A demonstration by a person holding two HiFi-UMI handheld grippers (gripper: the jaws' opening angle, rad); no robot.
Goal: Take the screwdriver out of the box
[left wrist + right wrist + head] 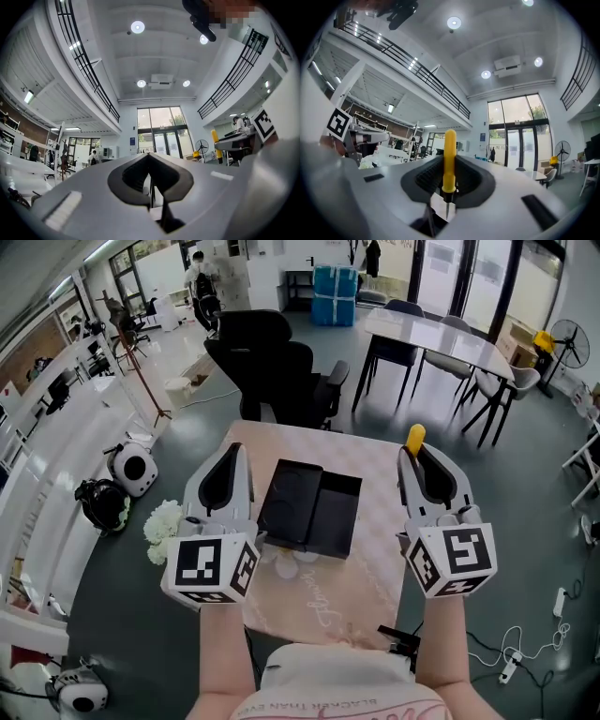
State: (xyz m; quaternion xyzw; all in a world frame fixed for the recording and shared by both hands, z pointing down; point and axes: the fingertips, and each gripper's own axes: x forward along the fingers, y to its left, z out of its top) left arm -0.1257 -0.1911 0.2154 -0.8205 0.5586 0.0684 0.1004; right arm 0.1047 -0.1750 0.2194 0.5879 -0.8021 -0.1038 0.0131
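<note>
A large open office with a dark grey floor surrounds a small table (342,596) under a pinkish cloth, seen from the head view. The black box (309,507) lies open on it. Left of the box hovers the left gripper (232,452); right of the box, the right gripper (417,456) carries the yellow-handled screwdriver (414,438), which is above and clear of the box. Black office chairs (272,371) stand beyond the box.

In the left gripper view, the left gripper (148,156) points towards tall glass doors (159,129), its jaws closed tip to tip with nothing between them.

In the right gripper view, the right gripper (450,159) clamps the screwdriver (449,140) upright, the handle rising past the jaws and the metal tip pointing down.
</note>
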